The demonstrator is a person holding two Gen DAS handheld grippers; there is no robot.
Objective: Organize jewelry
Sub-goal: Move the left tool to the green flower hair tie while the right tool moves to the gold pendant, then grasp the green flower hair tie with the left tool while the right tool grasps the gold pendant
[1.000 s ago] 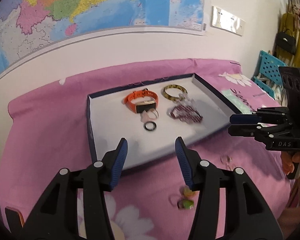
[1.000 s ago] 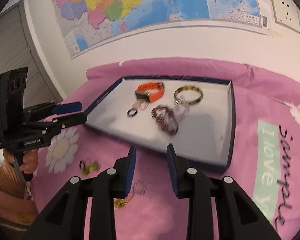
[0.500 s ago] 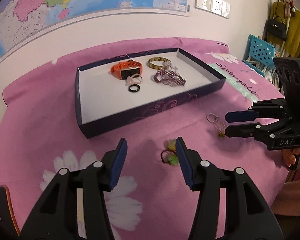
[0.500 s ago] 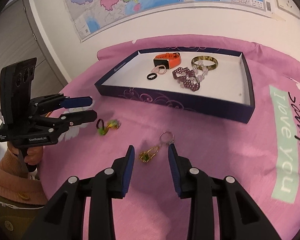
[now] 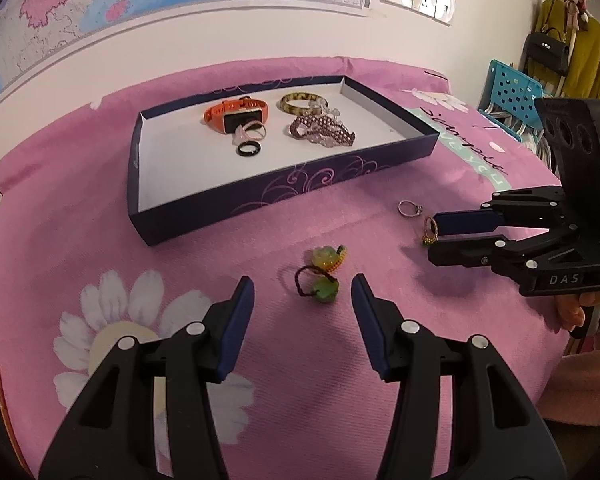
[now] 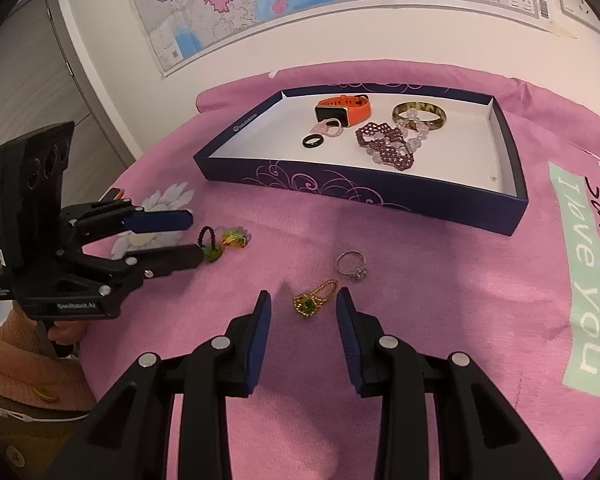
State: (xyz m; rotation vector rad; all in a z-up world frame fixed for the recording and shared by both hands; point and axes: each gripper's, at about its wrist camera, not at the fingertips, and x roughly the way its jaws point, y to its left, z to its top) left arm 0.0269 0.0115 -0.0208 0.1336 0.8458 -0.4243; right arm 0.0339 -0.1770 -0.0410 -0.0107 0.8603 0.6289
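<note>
A dark blue tray (image 5: 284, 188) (image 6: 364, 190) on the pink cloth holds an orange watch (image 5: 236, 114), a black ring (image 5: 249, 149), a bangle (image 5: 302, 102) and a beaded bracelet (image 5: 322, 130). On the cloth lie a green bead ring (image 5: 320, 286) (image 6: 212, 246), a yellow-green charm (image 5: 328, 258), a silver ring (image 5: 410, 208) (image 6: 352, 266) and a gold ring with a green stone (image 6: 312, 302) (image 5: 429, 232). My left gripper (image 5: 302, 300) (image 6: 188, 238) is open just before the green bead ring. My right gripper (image 6: 302, 316) (image 5: 434, 236) is open around the gold ring.
A map hangs on the wall behind the table. A blue crate (image 5: 516, 96) and hanging clothes stand at the right. The cloth carries a daisy print (image 5: 112, 332) and a green text patch (image 6: 580, 280).
Both grippers have pulled back from above the tray and dropped low over the cloth. The left now faces the green bead ring, the right the gold ring. Both stay open.
</note>
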